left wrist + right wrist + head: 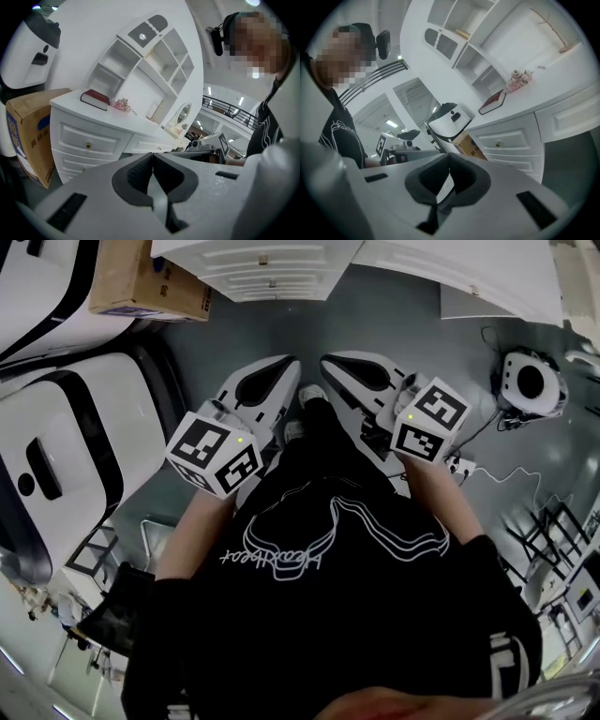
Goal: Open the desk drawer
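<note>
The person is holding 2 tools out in front, both pointing toward the white worktop (140, 123) across the floor. The left tool (153, 154) is showing its dark pads pressed together with nothing between them, and the right tool (449, 157) is likewise showing its pads meeting at the tips, empty.

The top drawer (70, 136) is sitting flush in the front of the worktop, under the red book (95, 99) and the small pink flowers (122, 105), with a cardboard box (28, 126) standing just beside that end. Its brass knob (87, 145) is facing the tools, and more drawers are stacked below it, all looking closed.

Judging by this, the task is only beginning: neither tool is touching the worktop, and both are standing well apart from it. What is remaining looks like everything that matters: closing the gap, spreading 1 tool's pads, clamping them on the knob, and pulling the drawer straight out.
</note>
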